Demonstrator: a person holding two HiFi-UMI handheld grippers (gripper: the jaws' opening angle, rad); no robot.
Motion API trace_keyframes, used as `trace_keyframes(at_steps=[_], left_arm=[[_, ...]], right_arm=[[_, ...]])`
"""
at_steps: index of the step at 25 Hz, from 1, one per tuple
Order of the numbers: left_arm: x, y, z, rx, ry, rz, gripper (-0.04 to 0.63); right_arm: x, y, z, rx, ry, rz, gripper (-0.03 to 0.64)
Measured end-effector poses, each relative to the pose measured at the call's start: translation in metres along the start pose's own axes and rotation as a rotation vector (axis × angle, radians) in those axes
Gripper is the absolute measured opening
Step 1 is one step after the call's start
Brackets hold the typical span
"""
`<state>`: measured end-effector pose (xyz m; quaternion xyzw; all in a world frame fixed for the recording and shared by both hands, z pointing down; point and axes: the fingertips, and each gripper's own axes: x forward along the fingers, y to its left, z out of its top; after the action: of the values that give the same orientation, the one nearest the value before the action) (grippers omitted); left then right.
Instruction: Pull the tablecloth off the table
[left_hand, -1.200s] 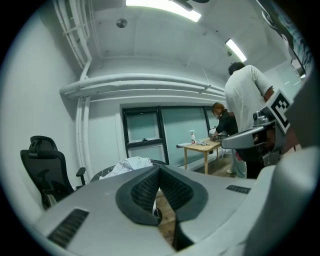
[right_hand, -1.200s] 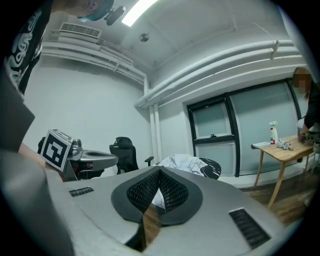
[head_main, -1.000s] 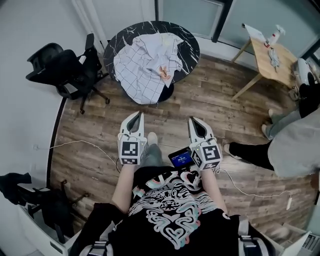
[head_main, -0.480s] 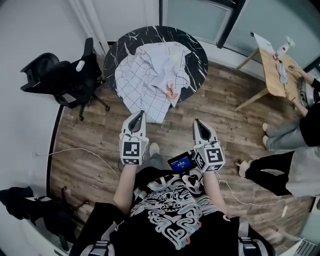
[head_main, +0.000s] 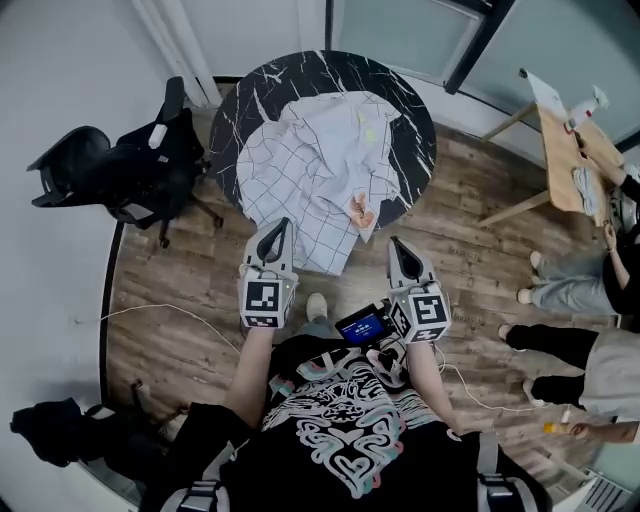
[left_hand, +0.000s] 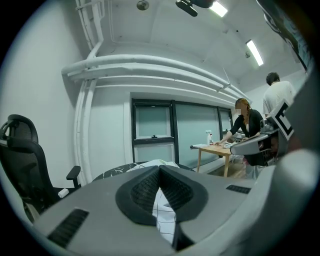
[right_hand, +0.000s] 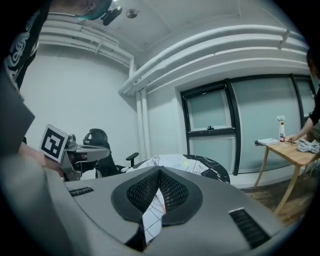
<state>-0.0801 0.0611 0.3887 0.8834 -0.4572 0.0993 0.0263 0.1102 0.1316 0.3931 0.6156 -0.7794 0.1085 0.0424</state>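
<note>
The checked tablecloth (head_main: 315, 165) lies bunched on the round table (head_main: 405, 95), spilling over its near edge, where the left gripper (head_main: 271, 238) and right gripper (head_main: 400, 250) hover, jaws pressed together and empty, seemingly lining up to seize it.

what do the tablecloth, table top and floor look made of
Tablecloth: thin matte woven fabric, going by its crumples; white with dark grid. Table top: black marble or marble-look laminate, white veins, slight sheen. Floor: wood or wood-look planks, grain and seams showing.
</note>
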Motion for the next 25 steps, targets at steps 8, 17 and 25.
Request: trace_keyframes(at_steps=[8, 17, 25], left_arm=[[0.052, 0.055, -0.010, -0.006, 0.021, -0.013, 0.003], [0.079, 0.077, -0.022, -0.042, 0.029, -0.023, 0.005], [0.088, 0.071, -0.018, -0.025, 0.028, -0.042, 0.005]], right_arm=[[0.063, -0.002, -0.004, -0.008, 0.046, -0.015, 0.012], [0.088, -0.007, -0.009, -0.015, 0.080, -0.040, 0.012], [0.093, -0.024, -0.002, -0.036, 0.084, -0.060, 0.012]])
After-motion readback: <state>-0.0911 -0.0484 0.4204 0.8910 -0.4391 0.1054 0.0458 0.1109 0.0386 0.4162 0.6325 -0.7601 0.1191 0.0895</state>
